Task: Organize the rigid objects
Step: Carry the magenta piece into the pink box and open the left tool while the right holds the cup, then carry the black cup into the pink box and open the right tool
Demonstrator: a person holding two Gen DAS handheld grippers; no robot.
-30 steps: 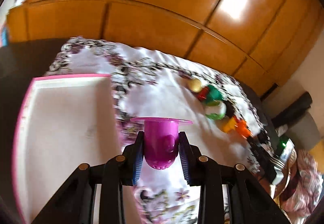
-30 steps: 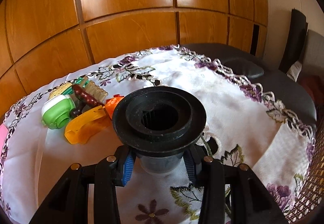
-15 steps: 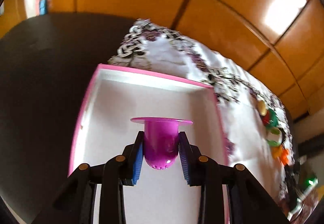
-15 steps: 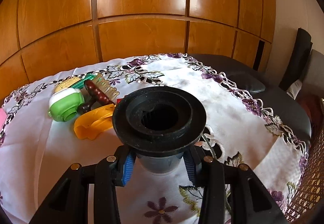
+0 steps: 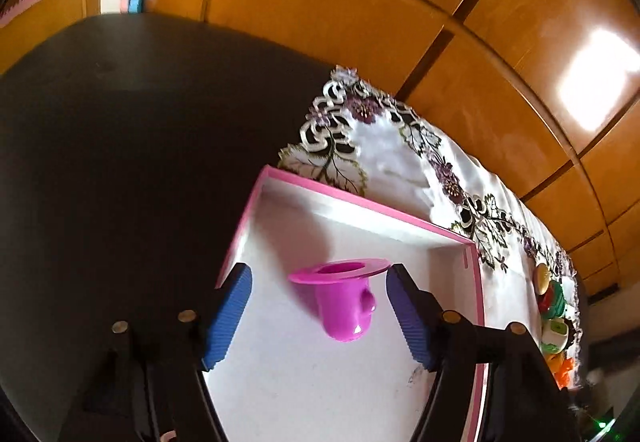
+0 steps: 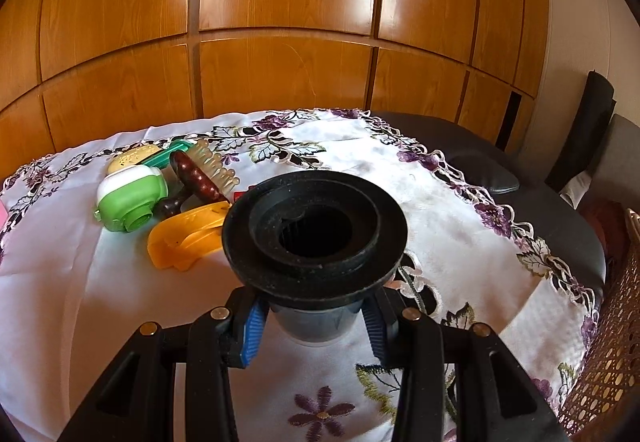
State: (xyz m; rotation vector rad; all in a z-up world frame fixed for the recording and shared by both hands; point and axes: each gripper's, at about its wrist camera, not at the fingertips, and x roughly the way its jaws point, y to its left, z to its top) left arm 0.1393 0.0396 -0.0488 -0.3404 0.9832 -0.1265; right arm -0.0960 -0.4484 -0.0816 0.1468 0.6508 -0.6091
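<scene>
A magenta cup-shaped piece with a wide flat rim (image 5: 345, 302) sits tilted inside the pink-edged white box (image 5: 360, 207). My left gripper (image 5: 318, 312) is over the box with its jaws opening; the blue pads stand clear of the piece on both sides. In the right wrist view my right gripper (image 6: 314, 318) is shut on a black funnel-like part with a broad round flange (image 6: 315, 238), its grey lower body pinched between the blue pads, held above the embroidered white tablecloth (image 6: 460, 242).
A pile of toys lies on the cloth: a green and white roller (image 6: 130, 198), an orange scoop (image 6: 186, 240), a brown brush (image 6: 202, 174), a yellow bun shape (image 6: 132, 158). Dark tabletop (image 5: 120, 162) surrounds the cloth. Wood panelling stands behind; a wicker basket (image 6: 608, 354) is at the right edge.
My left gripper swung from over the cloth to over the box, then its jaws spread and the magenta piece dropped free. The right gripper kept its hold, barely shifting.
</scene>
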